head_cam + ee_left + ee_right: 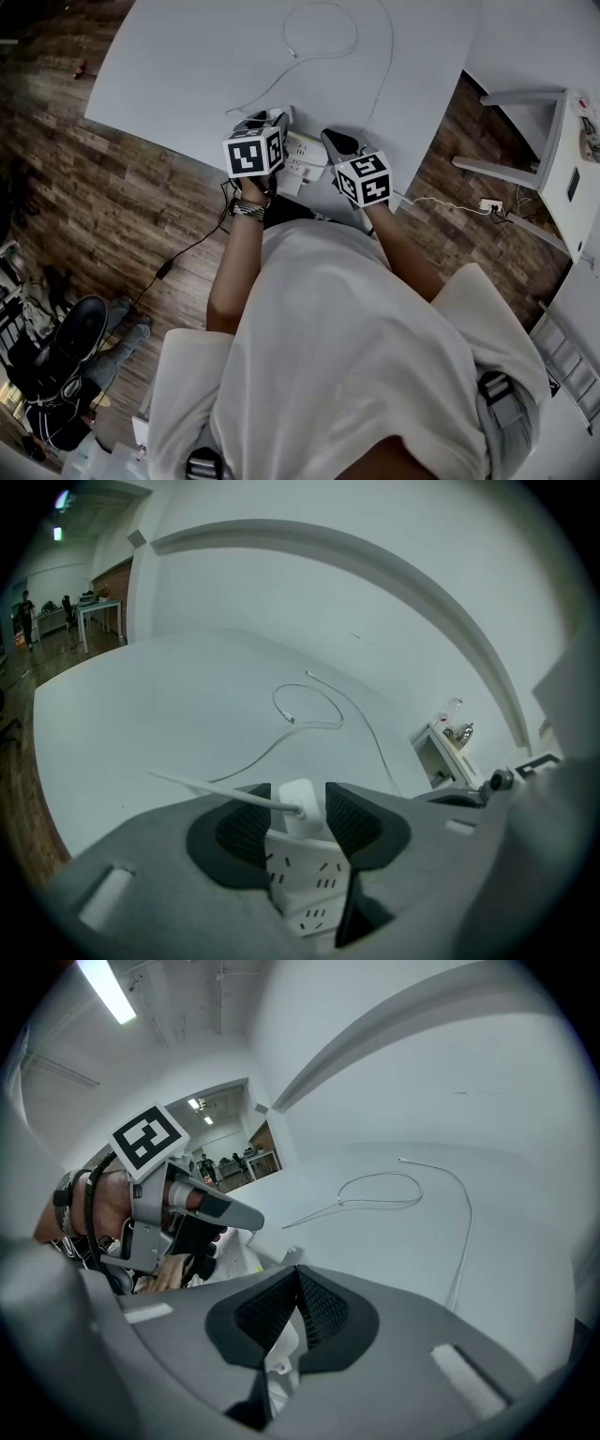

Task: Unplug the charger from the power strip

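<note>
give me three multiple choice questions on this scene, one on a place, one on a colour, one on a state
1. Where does the power strip lie?
A) on the floor
B) at the near edge of the table
C) on a shelf

2. What colour is the charger?
A) black
B) red
C) white

3. How do the jaws of the left gripper stand?
A) apart, either side of the charger
B) shut together, empty
C) out of view

Answers:
1 B, the head view shows it at the edge nearest the person.
2 C, it is white like the strip.
3 A, a pad stands on each side of it.
</note>
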Motion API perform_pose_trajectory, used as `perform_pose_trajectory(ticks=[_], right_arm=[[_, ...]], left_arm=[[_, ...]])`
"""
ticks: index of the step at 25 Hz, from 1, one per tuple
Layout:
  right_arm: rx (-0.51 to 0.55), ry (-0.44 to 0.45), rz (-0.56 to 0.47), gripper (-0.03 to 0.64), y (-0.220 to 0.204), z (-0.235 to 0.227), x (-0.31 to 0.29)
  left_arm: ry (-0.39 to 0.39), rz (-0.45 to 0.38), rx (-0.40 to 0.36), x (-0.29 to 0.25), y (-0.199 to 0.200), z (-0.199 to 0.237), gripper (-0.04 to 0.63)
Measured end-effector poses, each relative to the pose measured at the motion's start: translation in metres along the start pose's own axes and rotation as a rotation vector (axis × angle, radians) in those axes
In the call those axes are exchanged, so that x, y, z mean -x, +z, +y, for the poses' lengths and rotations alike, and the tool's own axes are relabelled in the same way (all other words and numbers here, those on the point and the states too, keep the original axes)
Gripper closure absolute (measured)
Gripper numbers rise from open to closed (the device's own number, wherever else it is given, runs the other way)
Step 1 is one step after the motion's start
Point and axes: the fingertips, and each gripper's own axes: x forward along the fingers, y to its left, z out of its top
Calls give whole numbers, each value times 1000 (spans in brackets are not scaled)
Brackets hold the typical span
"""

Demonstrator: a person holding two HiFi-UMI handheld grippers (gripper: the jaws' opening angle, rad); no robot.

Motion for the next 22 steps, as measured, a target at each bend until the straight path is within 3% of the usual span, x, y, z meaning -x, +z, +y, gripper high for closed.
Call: perform_pose_trajectory(ticks=[18,22], right_arm=[[12,2,-44,614,14,4,12],[34,2,-84,614,29,14,25]], left_arm=[[70,-94,-23,65,-16,17,410],[84,-125,-43,76,-20,17,501]])
